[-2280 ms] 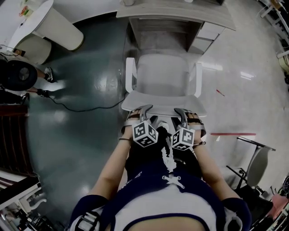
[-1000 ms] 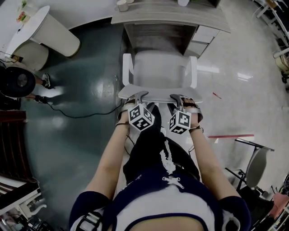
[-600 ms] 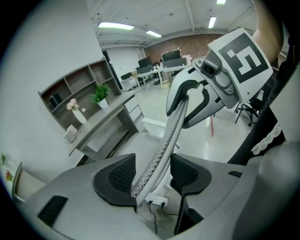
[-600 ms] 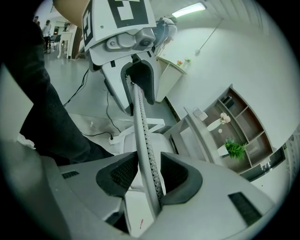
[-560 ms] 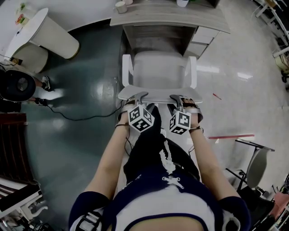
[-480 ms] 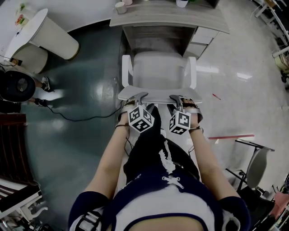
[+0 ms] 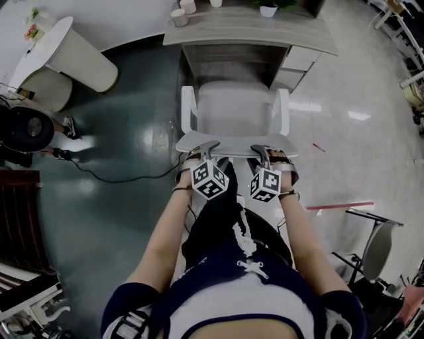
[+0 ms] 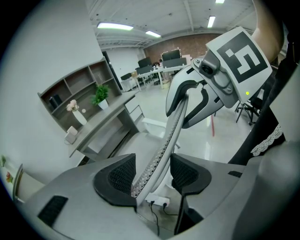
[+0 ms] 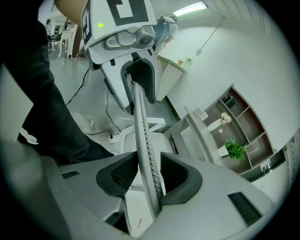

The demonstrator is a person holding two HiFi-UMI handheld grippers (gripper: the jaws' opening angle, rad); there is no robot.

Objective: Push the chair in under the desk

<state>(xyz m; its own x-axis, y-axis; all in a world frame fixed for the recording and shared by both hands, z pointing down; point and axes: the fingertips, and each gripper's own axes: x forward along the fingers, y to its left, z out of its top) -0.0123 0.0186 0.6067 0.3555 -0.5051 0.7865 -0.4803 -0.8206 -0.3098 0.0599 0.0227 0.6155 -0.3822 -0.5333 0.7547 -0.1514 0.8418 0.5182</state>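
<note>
A white armchair [image 7: 235,106] stands facing the grey desk [image 7: 252,33], its seat front at the desk's edge. The top rim of its backrest [image 7: 232,140] runs across just ahead of my hands. My left gripper [image 7: 209,147] is shut on that rim near its left end, my right gripper [image 7: 263,151] near its right end. In the left gripper view the perforated backrest [image 8: 164,140] passes between the pads of the left gripper [image 8: 151,177]. In the right gripper view the backrest [image 9: 143,140] likewise sits between the pads of the right gripper [image 9: 143,176].
A drawer unit [image 7: 298,59] fills the desk's right side. Cups [image 7: 179,16] and a potted plant [image 7: 268,8] stand on the desk. A black cable [image 7: 112,159] crosses the floor at left, near a fan [image 7: 26,129] and a white round table [image 7: 73,46]. Another chair [image 7: 371,245] stands at lower right.
Since 2.3 s ago the chair and both grippers have moved forward toward the desk. Over the last second they have hardly moved; both grips are unchanged.
</note>
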